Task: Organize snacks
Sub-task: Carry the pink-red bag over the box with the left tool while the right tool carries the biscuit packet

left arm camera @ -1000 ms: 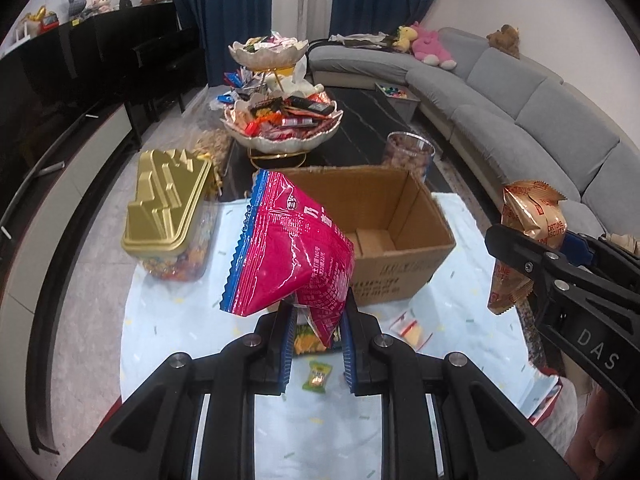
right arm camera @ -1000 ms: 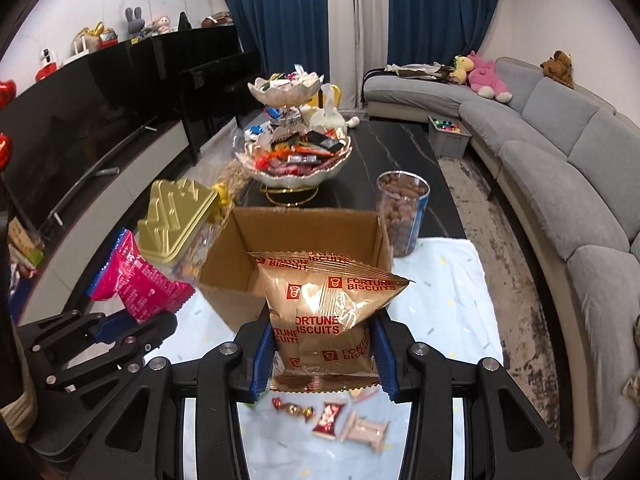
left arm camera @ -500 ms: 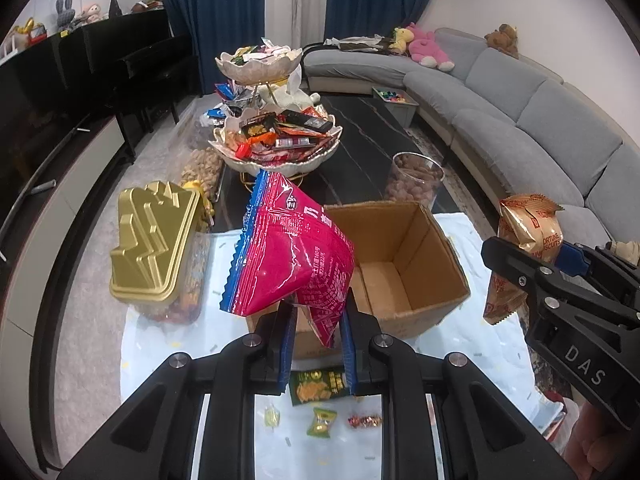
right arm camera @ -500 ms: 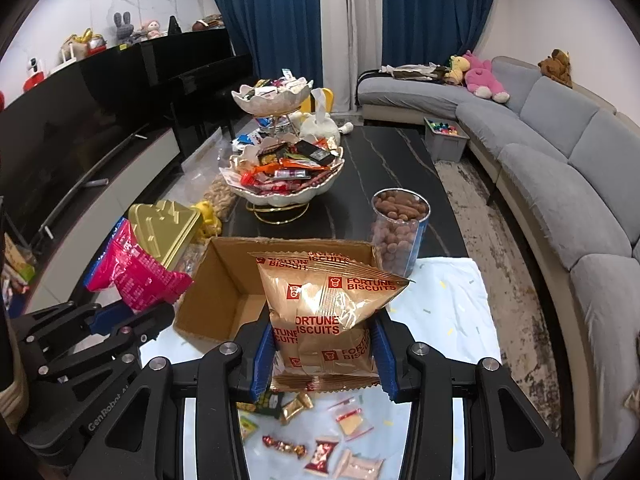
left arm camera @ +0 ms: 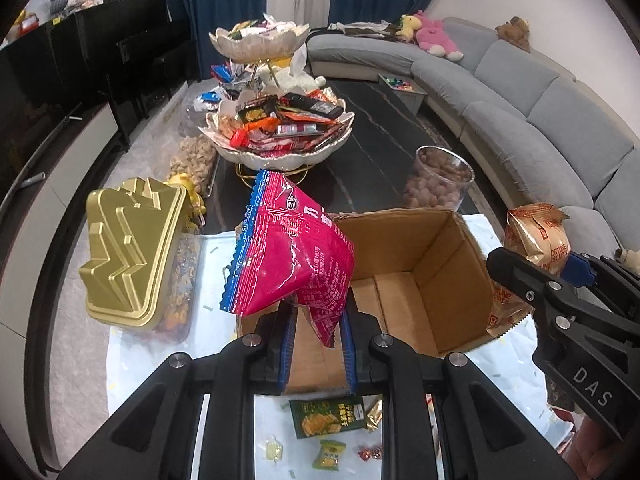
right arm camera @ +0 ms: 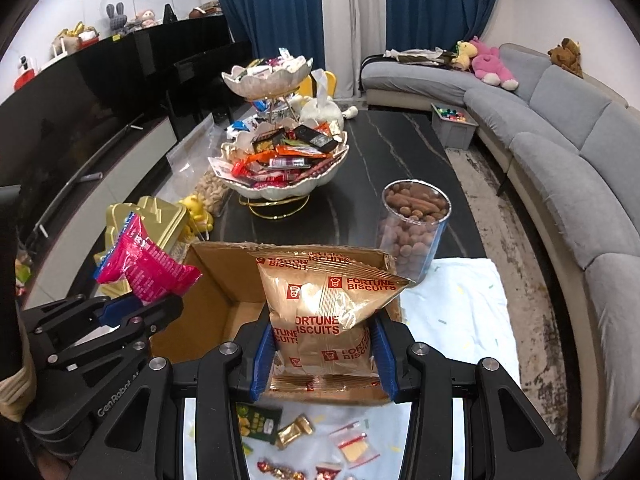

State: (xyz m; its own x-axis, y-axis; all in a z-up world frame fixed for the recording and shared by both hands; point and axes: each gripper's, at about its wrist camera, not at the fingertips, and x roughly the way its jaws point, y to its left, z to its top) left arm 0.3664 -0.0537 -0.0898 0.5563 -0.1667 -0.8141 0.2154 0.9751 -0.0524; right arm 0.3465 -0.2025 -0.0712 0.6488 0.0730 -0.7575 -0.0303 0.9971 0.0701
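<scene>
left wrist view — left gripper (left arm camera: 316,344) clamped tight on pink bag (left arm camera: 288,260), right gripper (right arm camera: 324,354) part-open, gripping gold bag (right arm camera: 324,312); both now nearer above box (left arm camera: 416,280) — 2 drops likely next.

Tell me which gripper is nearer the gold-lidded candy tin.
Left. The left gripper, holding the pink bag, is beside the tin; the right gripper is across the cardboard box.
</scene>
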